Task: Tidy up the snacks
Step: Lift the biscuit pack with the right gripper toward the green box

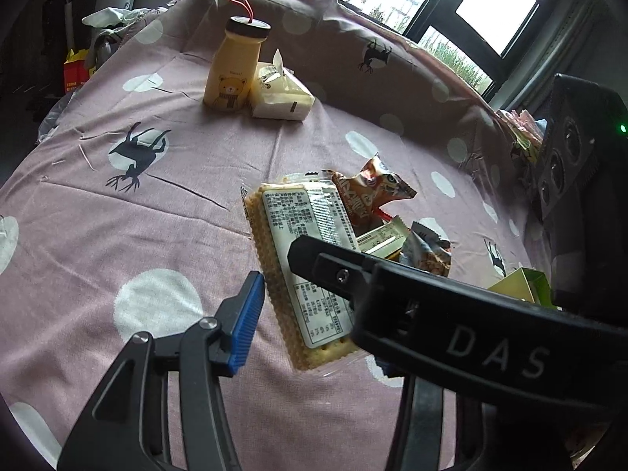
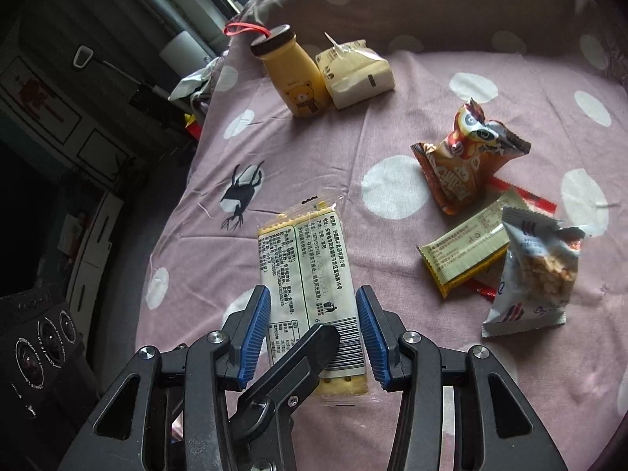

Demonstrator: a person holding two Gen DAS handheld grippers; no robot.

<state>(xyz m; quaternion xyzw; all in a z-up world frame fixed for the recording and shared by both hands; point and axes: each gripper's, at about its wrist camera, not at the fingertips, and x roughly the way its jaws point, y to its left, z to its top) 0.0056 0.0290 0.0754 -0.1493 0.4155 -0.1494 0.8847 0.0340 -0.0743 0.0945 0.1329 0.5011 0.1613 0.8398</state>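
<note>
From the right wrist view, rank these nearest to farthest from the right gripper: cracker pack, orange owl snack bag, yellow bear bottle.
1. Cracker pack: between the right gripper fingers, directly ahead.
2. Orange owl snack bag: ahead and to the right, mid-table.
3. Yellow bear bottle: far side of the table, slightly left, beside a pale wrapped pack.

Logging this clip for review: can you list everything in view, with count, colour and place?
cracker pack: 1, pale yellow, white label, between both grippers' fingers
bear bottle: 1, yellow, dark cap, red loop, far side
wrapped bread: 1, cream, touching the bottle
owl snack bag: 1, orange-brown, right cluster
bar wrapper: 1, olive-gold, right cluster
puffed snack bag: 1, white-blue, right cluster
red stick: 1, under the cluster
bedsheet: 1, mauve, white dots, deer
left gripper: black, blue pads, open
right gripper: black, blue pads, open
</note>
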